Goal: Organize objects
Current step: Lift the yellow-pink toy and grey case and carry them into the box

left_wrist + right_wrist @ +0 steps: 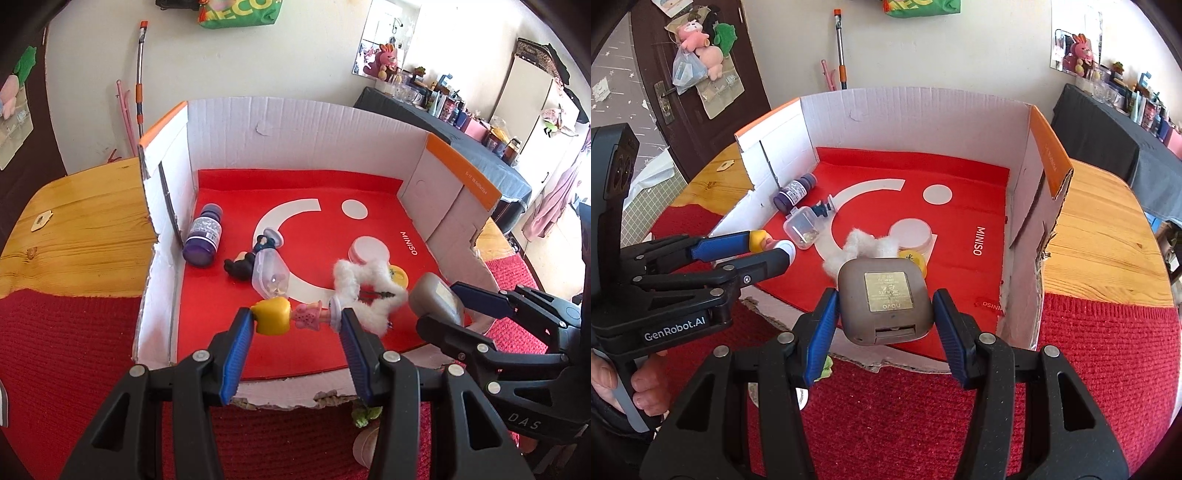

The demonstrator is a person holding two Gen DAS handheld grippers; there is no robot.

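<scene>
My left gripper is shut on a small toy figure with a yellow head, pink body and white base, held sideways over the near edge of the cardboard box. My right gripper is shut on a grey-brown rounded case with a gold label, also above the box's near edge. Inside on the red liner lie a purple bottle, a dark figurine, a clear plastic container, a white fluffy star ring, a round white-lidded jar and a yellow piece.
The box stands on a wooden table partly covered by a red knitted cloth. A green scrap lies on the cloth by the box's torn front edge. A dark cluttered counter runs behind on the right. A hand grips the left tool.
</scene>
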